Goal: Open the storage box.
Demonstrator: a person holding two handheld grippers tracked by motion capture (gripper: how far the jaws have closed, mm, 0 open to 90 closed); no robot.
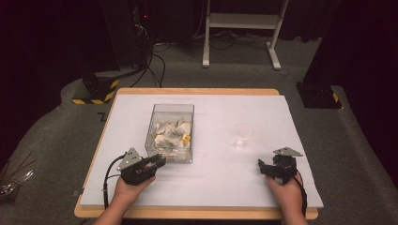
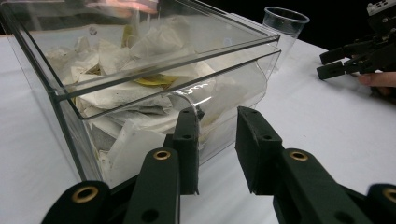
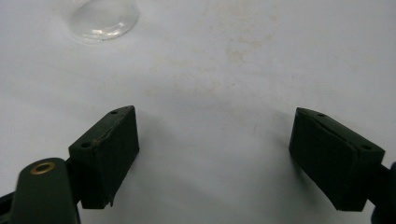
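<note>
A clear plastic box (image 1: 172, 106) stands left of centre on the white sheet, holding several white paper sachets (image 1: 170, 134) and a yellow one. To its right stands an empty clear cup (image 1: 244, 136). My left gripper (image 1: 158, 162) is open just before the box's near right corner. In the left gripper view its fingertips (image 2: 187, 135) sit close to the box wall (image 2: 70, 130), with nothing between them and the sachets (image 2: 140, 95) behind. My right gripper (image 1: 263, 165) rests open near the cup. Its jaws stand wide apart over bare sheet in the right gripper view (image 3: 215, 140), cup base (image 3: 102, 18) ahead.
The white sheet (image 1: 220, 178) covers a wooden table (image 1: 197, 213). On the floor beyond stand a yellow-black striped base (image 1: 96, 89), cables, a white frame (image 1: 241, 21) and a dark base (image 1: 319, 96). Metal tools (image 1: 11, 180) lie at far left.
</note>
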